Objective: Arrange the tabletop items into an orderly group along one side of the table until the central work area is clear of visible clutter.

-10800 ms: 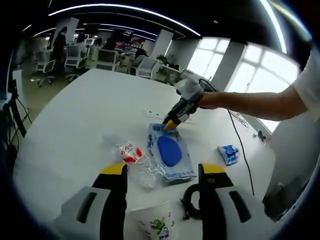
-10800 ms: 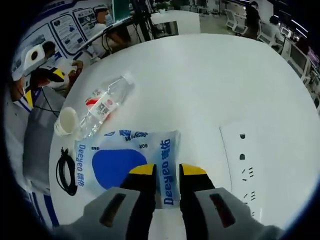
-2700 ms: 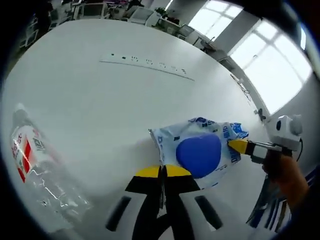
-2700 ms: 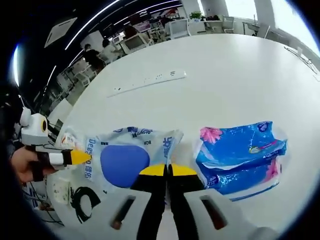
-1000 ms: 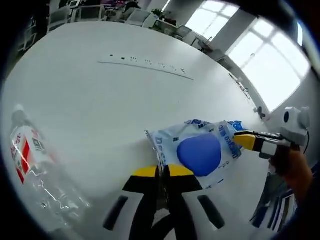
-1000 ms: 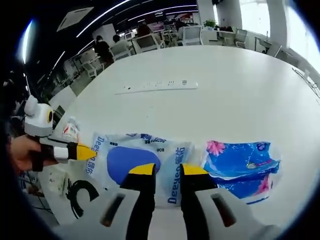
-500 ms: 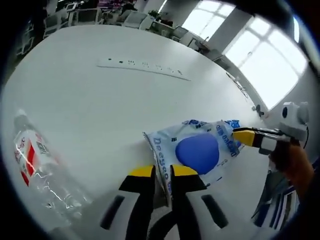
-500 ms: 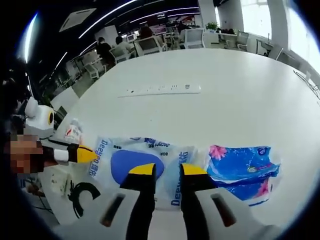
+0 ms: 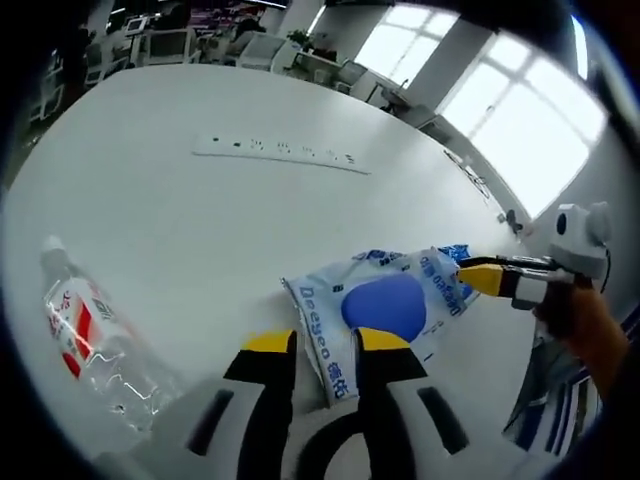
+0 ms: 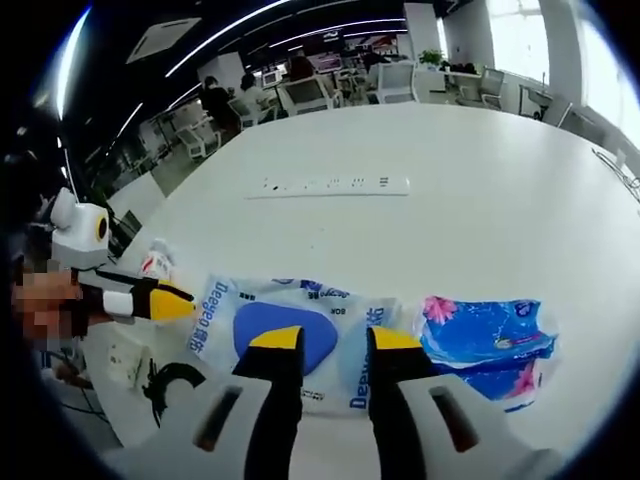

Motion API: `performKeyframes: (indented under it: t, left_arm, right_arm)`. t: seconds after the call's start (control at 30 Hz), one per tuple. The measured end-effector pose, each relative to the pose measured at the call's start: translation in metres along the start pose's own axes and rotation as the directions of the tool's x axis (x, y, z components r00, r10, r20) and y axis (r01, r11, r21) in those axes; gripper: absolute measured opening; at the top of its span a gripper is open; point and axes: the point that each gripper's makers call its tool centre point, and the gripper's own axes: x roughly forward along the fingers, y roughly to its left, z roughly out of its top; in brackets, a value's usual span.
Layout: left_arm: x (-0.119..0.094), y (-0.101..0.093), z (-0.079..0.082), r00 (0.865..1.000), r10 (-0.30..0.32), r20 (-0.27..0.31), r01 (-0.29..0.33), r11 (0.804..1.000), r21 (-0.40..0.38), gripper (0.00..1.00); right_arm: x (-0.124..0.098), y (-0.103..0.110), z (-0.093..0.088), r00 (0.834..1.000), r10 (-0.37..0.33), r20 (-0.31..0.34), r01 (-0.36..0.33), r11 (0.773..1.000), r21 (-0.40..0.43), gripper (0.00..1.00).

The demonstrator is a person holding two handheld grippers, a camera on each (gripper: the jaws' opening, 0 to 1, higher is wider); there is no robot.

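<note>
Tools both spread: left tool (image 9: 322, 340) and right tool (image 10: 322, 337) straddle opposite edges of the wipes pack (image 9: 385, 308), lying flat on the bench (image 9: 200, 220) beside the tissue pack (image 10: 487, 345); soft, light, slick film, best pinched at an edge seam.

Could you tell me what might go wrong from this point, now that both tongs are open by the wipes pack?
1. The wipes pack lies between the open left tongs and right tongs; a careless pull-back could snag its soft edge and drag it out of line.
2. The tissue pack sits right beside it, so a nudge may shove it too.
3. The water bottle lies on its side near the left tongs and could roll if bumped.
</note>
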Motion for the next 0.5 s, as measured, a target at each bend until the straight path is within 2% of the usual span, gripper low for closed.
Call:
performKeyframes:
  t: [0.2, 0.37, 0.5]
  left_arm:
    - [-0.011, -0.006, 0.010, 0.999, -0.020, 0.035, 0.020, 1.000, 0.015, 0.31]
    - [-0.020, -0.010, 0.016, 0.997, -0.035, 0.066, 0.033, 0.999, 0.029, 0.42]
    - [-0.027, -0.012, 0.018, 0.996, -0.044, 0.075, 0.041, 0.998, 0.039, 0.48]
  right_arm:
    - [-0.008, 0.003, 0.002, 1.000, 0.008, 0.007, -0.008, 1.000, -0.006, 0.26]
    - [-0.013, 0.007, 0.003, 1.000, 0.018, 0.009, -0.018, 1.000, -0.020, 0.29]
    - [-0.018, 0.010, 0.003, 1.000, 0.029, 0.010, -0.029, 0.999, -0.028, 0.31]
